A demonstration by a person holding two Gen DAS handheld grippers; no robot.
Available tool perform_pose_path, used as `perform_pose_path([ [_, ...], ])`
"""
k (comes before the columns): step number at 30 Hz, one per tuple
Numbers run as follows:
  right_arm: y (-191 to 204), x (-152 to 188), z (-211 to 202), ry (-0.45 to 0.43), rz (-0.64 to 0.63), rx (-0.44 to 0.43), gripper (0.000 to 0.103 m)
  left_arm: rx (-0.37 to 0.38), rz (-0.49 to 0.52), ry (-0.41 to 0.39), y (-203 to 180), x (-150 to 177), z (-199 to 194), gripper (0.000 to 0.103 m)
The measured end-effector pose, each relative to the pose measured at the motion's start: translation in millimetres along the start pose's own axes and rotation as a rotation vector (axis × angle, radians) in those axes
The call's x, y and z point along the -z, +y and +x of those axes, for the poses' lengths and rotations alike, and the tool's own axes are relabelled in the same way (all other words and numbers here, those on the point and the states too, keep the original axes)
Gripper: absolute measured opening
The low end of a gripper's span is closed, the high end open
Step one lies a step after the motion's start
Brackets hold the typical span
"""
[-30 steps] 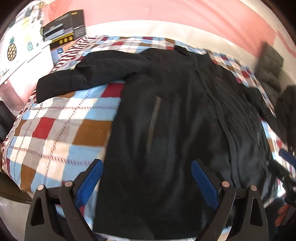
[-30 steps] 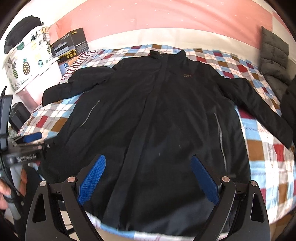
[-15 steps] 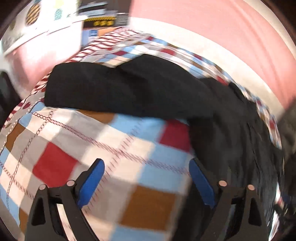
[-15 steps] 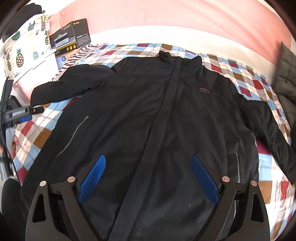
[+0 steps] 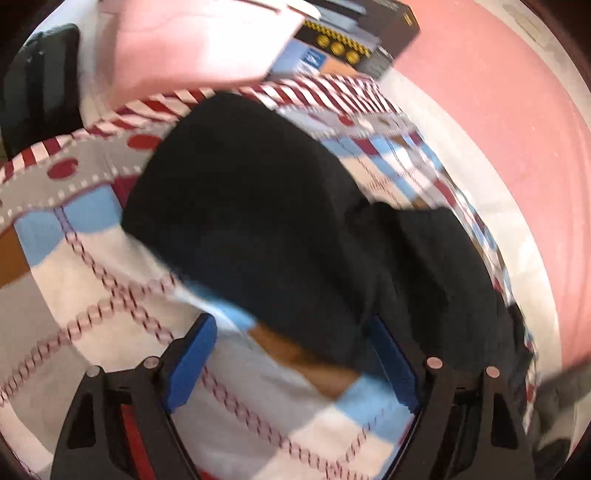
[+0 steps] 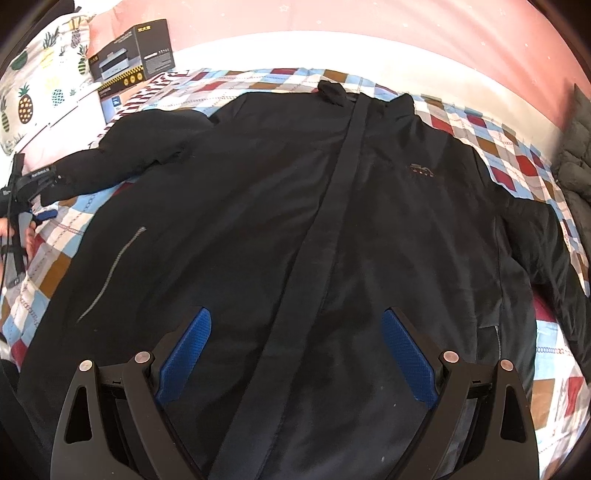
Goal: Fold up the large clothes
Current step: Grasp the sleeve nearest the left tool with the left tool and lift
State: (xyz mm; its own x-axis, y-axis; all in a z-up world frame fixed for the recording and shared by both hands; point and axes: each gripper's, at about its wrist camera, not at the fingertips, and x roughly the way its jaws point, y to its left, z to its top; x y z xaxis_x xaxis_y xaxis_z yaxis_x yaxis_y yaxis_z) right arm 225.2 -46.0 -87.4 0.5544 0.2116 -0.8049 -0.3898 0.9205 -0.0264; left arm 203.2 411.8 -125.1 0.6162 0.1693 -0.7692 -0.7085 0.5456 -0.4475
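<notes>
A large black jacket (image 6: pixel 332 229) lies flat, front up, on a checked bedspread (image 6: pixel 509 158), both sleeves spread out. My right gripper (image 6: pixel 297 354) is open and empty above the jacket's lower front, astride the zip placket. My left gripper (image 5: pixel 295 354) is open and empty, close to the end of the jacket's left sleeve (image 5: pixel 251 221), whose cuff edge lies just ahead of the fingers. The left gripper also shows in the right wrist view (image 6: pixel 37 199), at the sleeve's cuff.
A black box (image 6: pixel 133 55) and a pineapple-print pillow (image 6: pixel 37 88) sit at the bed's far left corner. A grey quilted garment (image 6: pixel 576 158) lies at the right edge. A pink wall (image 6: pixel 369 22) runs behind the bed.
My left gripper has moved left and forward from the jacket's hem to the left sleeve's cuff. My right gripper has moved forward over the jacket.
</notes>
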Motion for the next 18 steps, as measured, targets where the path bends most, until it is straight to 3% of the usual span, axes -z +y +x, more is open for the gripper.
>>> perform_pose_path([
  [2, -4, -1, 3, 0.004, 0.005, 0.008, 0.094, -0.05, 0.001, -0.024, 0, -10, 6, 0.066],
  [3, -6, -1, 4, 0.005, 0.007, 0.012, 0.094, -0.079, 0.004, -0.03, 0, -13, 8, 0.046],
  [6, -15, -2, 7, 0.007, 0.02, 0.024, 0.094, -0.096, 0.009, -0.027, -4, -24, 5, 0.015],
  [12, -38, 1, 14, 0.027, 0.059, 0.058, 0.094, -0.051, 0.192, -0.174, -56, -36, -71, 0.01],
  [18, -58, 5, 9, 0.022, 0.102, 0.063, 0.094, 0.102, 0.375, -0.301, -150, -45, -147, 0.01],
])
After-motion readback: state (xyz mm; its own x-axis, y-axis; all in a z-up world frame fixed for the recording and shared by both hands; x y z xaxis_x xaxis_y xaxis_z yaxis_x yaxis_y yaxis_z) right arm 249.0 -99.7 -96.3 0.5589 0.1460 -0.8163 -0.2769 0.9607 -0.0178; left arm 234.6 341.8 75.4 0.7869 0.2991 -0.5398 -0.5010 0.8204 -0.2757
